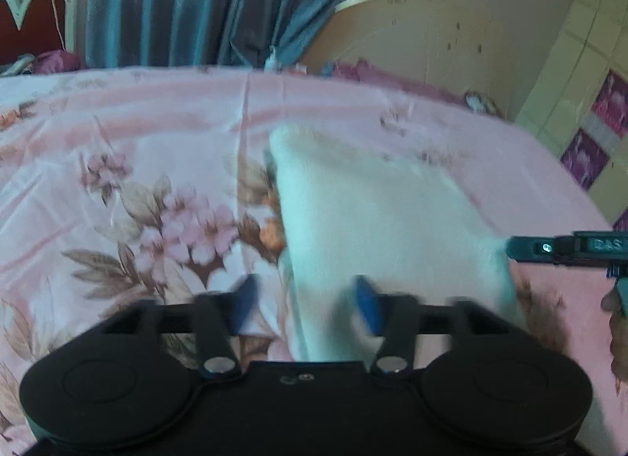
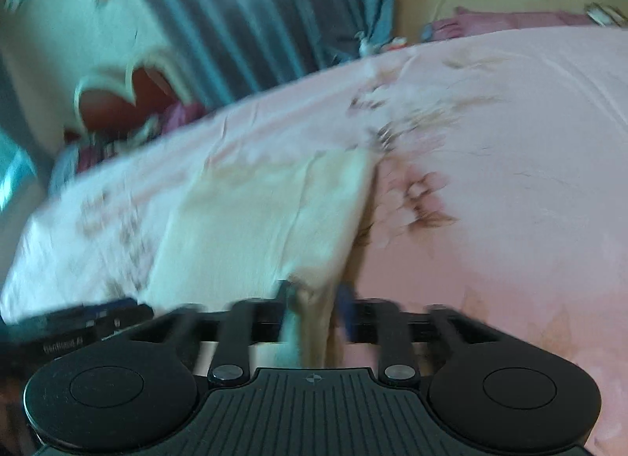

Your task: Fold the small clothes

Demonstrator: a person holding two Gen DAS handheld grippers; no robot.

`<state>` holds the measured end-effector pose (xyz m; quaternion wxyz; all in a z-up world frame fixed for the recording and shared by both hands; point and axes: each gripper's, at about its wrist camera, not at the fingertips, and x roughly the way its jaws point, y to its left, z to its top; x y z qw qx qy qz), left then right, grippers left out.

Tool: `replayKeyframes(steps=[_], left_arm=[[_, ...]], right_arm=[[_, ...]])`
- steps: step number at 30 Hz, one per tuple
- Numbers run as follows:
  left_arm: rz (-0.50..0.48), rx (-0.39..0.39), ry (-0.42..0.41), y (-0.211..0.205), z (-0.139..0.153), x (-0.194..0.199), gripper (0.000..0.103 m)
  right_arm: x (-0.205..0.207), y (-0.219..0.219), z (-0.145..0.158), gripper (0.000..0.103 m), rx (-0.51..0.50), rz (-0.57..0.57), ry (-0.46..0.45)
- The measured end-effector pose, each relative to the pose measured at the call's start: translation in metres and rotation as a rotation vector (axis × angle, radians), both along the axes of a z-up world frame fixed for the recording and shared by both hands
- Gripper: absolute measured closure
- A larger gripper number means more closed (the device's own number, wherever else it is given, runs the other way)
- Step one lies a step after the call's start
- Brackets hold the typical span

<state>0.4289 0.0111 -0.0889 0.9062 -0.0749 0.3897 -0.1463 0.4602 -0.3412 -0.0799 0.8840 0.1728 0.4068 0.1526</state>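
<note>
A small white garment (image 1: 376, 216) lies on the pink floral bedsheet (image 1: 137, 165), stretching away from me. My left gripper (image 1: 306, 303) is open, its blue fingers straddling the garment's near left edge. The right gripper (image 1: 565, 249) shows at the right edge of the left wrist view, at the garment's right corner. In the right wrist view the garment (image 2: 259, 220) runs up and left, and my right gripper (image 2: 314, 306) has the near corner of the cloth between its fingers. Both views are motion-blurred.
A blue curtain (image 1: 204, 4) hangs behind the bed. A cream headboard (image 1: 424, 32) stands at the back right, with pink pillows (image 1: 376, 73) along it. A tiled wall (image 1: 581, 102) is at the right. The sheet (image 2: 510, 181) spreads right of the garment.
</note>
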Motion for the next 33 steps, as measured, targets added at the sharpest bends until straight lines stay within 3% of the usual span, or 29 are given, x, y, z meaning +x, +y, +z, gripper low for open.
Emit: replayKeyframes(steps=[2,5,8,10,14,15,17,19,22,27,29,31,33], left_arm=[[0.013,-0.029,-0.006,0.003,0.003,0.005,0.026],[0.010,-0.093,0.037,0.001,0.000,0.020,0.034],[0.024,-0.166,0.110,0.000,-0.014,0.036,0.041],[0.035,-0.152,0.171,-0.003,-0.027,0.044,0.044],[0.015,-0.129,0.163,-0.005,-0.018,0.043,0.047],[0.005,-0.124,0.162,-0.004,-0.018,0.043,0.047],[-0.018,-0.131,0.183,-0.002,-0.020,0.043,0.043],[-0.034,-0.146,0.207,0.001,-0.023,0.047,0.039],[-0.053,-0.187,0.232,0.005,-0.028,0.051,0.037],[-0.078,-0.219,0.255,0.005,-0.031,0.064,0.041],[-0.083,-0.208,0.258,0.000,-0.030,0.068,0.049],[-0.086,-0.189,0.256,-0.009,-0.028,0.069,0.061],[-0.091,-0.129,0.225,-0.020,-0.022,0.069,0.071]], right_arm=[[0.006,-0.004,-0.001,0.048,0.040,-0.020,0.006],[0.017,-0.009,-0.010,0.051,0.140,-0.027,0.037],[0.031,-0.004,-0.024,0.055,0.150,-0.012,0.082],[0.039,0.000,-0.040,0.059,0.073,-0.016,0.135],[0.033,-0.012,-0.030,0.059,0.134,-0.044,0.128],[0.032,-0.017,-0.029,0.058,0.182,-0.040,0.137],[0.036,-0.028,-0.038,0.042,0.275,-0.037,0.185],[0.044,-0.032,-0.051,0.042,0.321,-0.021,0.246],[0.054,-0.034,-0.060,0.042,0.399,-0.002,0.264],[0.075,-0.015,-0.058,0.043,0.353,0.103,0.261],[0.081,-0.003,-0.055,0.044,0.307,0.135,0.242],[0.080,0.009,-0.054,0.056,0.234,0.152,0.212],[0.078,0.018,-0.050,0.061,0.176,0.166,0.184]])
